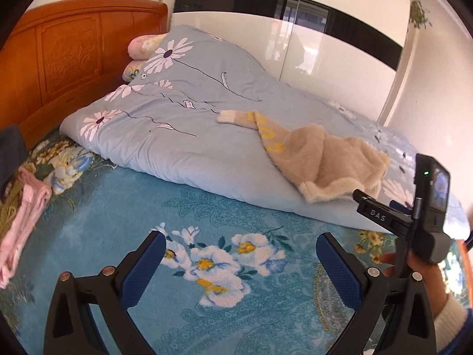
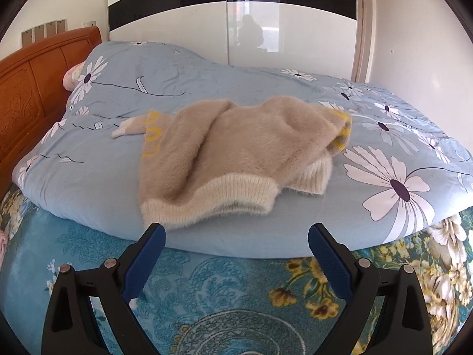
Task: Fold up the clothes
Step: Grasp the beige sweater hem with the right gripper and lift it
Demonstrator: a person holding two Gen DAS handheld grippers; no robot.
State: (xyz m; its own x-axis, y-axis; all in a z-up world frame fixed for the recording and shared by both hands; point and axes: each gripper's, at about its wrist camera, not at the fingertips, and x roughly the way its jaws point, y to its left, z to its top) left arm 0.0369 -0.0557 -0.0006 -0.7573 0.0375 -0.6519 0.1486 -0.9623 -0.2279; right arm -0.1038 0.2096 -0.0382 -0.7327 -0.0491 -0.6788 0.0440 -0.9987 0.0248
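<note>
— What does your left wrist view show?

— My left tongs [image 1: 241,251] are spread wide with nothing between the blue pads, hovering over the teal plush bedspread with white and yellow flowers [image 1: 207,266]. Beyond it lies a light blue quilt printed with white daisies [image 1: 177,124], bunched toward the carved orange wooden headboard [image 1: 68,50]. The fuzzy beige sweater with cream ribbed cuffs and yellow lettering [image 1: 322,159] lies crumpled on the right part of that quilt, one sleeve stretched out to the left. At the far left edge, a pale pink garment [image 1: 20,230] rests on the bedspread, well apart from the sweater. On the right I see my right hand [image 1: 419,269] holding the other black tool.

— And the right wrist view?

— My right tongs [image 2: 236,236] are likewise wide open and empty, poised just short of the quilt's [image 2: 295,233] near edge. The sweater [image 2: 236,153] sits straight ahead on top of the quilt, rumpled, its cream ribbed hem nearest me. The bedspread [image 2: 221,290] lies beneath the tongs, and a glossy white wardrobe with a black band [image 2: 266,35] stands behind the bed.
</note>
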